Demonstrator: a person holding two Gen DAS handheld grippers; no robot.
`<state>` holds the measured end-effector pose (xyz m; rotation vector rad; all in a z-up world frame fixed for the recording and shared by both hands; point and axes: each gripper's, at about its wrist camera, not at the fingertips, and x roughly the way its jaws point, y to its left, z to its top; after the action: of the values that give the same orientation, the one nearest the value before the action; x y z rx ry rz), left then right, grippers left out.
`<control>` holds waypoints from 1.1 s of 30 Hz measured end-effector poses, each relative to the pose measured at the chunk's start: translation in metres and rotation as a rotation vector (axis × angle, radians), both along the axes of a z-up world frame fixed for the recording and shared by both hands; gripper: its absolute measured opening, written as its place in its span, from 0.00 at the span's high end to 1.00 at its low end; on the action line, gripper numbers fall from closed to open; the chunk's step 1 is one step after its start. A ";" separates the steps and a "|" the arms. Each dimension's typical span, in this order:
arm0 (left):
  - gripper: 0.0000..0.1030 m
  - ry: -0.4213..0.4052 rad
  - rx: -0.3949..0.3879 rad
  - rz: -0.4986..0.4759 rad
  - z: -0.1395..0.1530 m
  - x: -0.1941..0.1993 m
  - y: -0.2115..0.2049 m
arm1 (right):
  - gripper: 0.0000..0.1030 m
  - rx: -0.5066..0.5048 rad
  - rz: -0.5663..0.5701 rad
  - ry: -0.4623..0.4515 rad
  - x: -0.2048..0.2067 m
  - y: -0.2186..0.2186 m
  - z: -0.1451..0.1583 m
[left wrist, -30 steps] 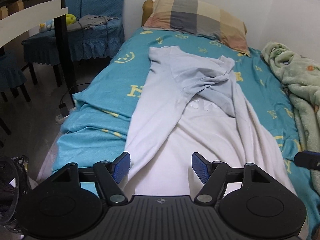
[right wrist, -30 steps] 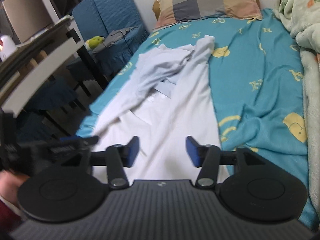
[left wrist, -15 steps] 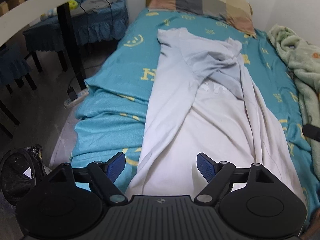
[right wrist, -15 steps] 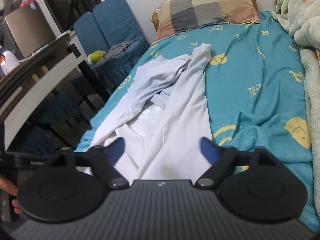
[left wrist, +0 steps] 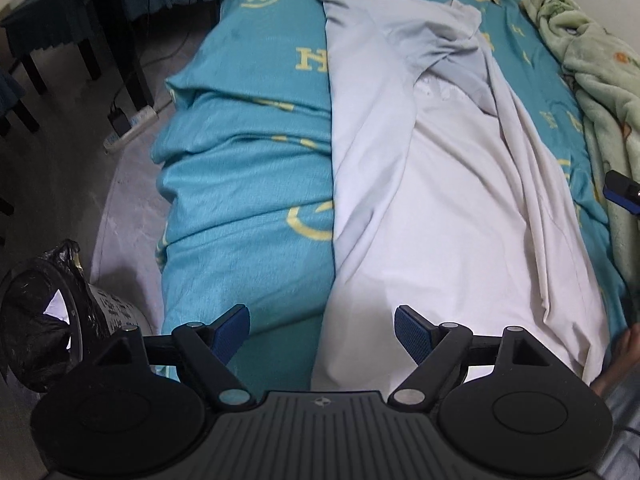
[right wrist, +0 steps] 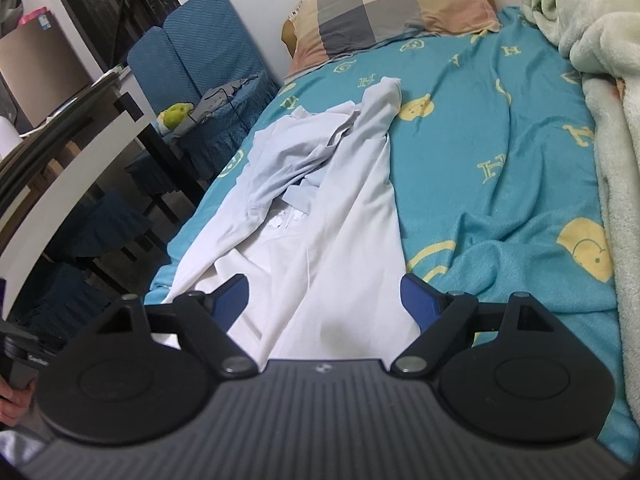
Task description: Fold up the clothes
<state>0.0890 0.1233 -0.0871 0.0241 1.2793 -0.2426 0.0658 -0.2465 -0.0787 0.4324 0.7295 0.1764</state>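
Both views have been lowered toward the white garment [left wrist: 448,216], which is spread lengthwise on the teal bed sheet [left wrist: 248,184]. The left hand-held gripper [left wrist: 322,330] and right hand-held gripper [right wrist: 325,298] are held wide apart, nothing gripped, above the garment's near hem.

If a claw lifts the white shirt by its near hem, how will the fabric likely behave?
The white shirt looks thin and floppy: it lies in soft creases and would probably sag rather than hold shape. It seems light. Its sleeves are bunched near the collar, so they may shift. Pushed, it would likely wrinkle along with the already rumpled teal bedsheet.
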 end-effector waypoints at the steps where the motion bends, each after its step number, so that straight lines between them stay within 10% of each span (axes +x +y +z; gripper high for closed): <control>1: 0.21 0.010 0.007 -0.009 -0.003 0.001 0.002 | 0.18 0.006 0.000 0.008 0.001 -0.001 -0.001; 10: 0.36 0.202 -0.034 -0.191 -0.027 -0.005 -0.021 | 0.18 0.045 -0.024 0.037 0.003 -0.007 -0.006; 14: 0.96 0.239 0.103 -0.275 -0.027 -0.018 -0.049 | 0.18 0.073 -0.050 0.062 0.004 -0.014 -0.009; 24: 0.97 0.061 0.175 -0.454 0.061 -0.067 -0.174 | 0.18 0.127 -0.128 0.129 -0.008 -0.039 -0.016; 33: 0.93 0.127 0.132 -0.499 -0.007 -0.105 -0.208 | 0.18 0.162 -0.159 0.185 -0.015 -0.052 -0.024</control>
<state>-0.0165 -0.0850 -0.0939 0.4508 1.4000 -0.5935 0.0505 -0.2980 -0.1022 0.6656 0.8618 0.0458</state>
